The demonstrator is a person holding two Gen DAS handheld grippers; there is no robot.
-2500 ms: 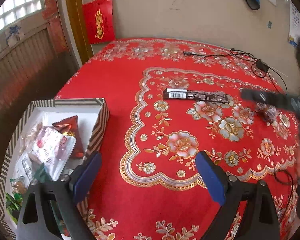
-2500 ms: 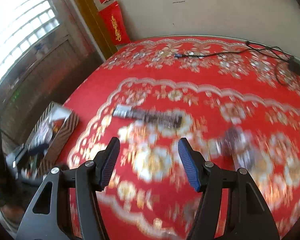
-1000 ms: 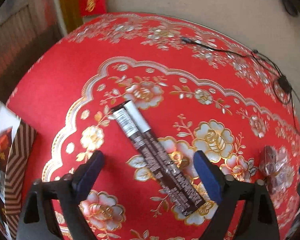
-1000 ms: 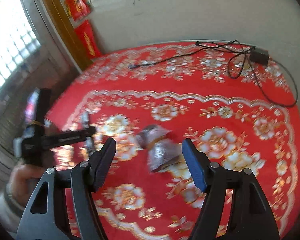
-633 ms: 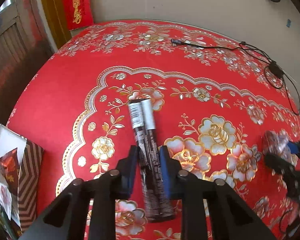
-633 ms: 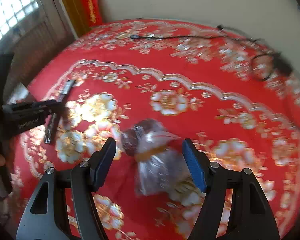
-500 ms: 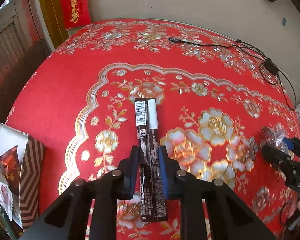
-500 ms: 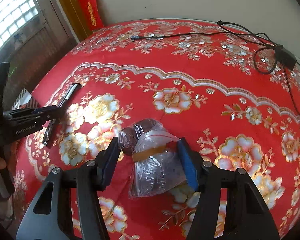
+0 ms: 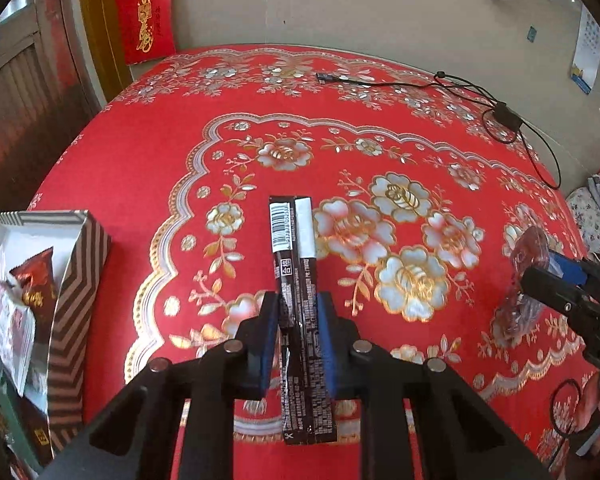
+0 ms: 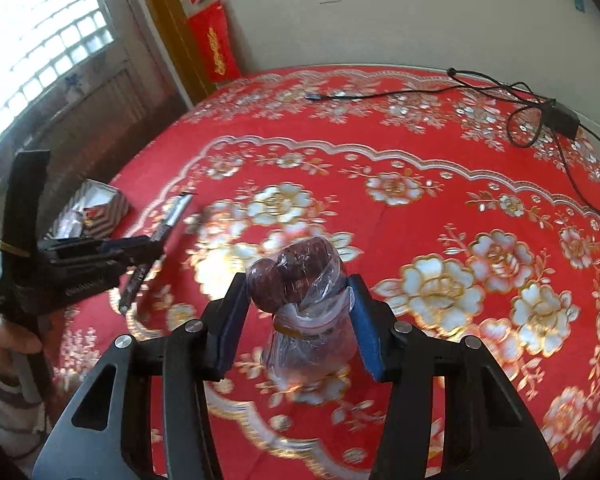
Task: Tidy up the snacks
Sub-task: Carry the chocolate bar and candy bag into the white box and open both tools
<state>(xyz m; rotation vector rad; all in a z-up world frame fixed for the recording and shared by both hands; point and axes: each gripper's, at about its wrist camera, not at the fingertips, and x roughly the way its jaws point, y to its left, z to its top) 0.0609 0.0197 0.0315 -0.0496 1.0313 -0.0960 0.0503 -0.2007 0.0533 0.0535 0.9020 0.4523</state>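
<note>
**Two snacks now gripped at once**

Both grippers have closed since a moment ago. The left gripper point(image 9: 298, 320) clamps the long dark bar point(image 9: 298, 280), lifted toward the striped box point(image 9: 76, 280). The right gripper point(image 10: 296, 316) squeezes the clear bag point(image 10: 304, 304) over the tablecloth point(image 10: 420, 168). The box's contents are cut off.

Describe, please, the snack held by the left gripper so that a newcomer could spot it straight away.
On the red floral tablecloth, right of the striped snack box, the left gripper is shut on a long dark bar packet. It is slim and flat, with a white barcode and white strip at its far end, unlike the lumpy clear bag of brown sweets at the right gripper.
</note>
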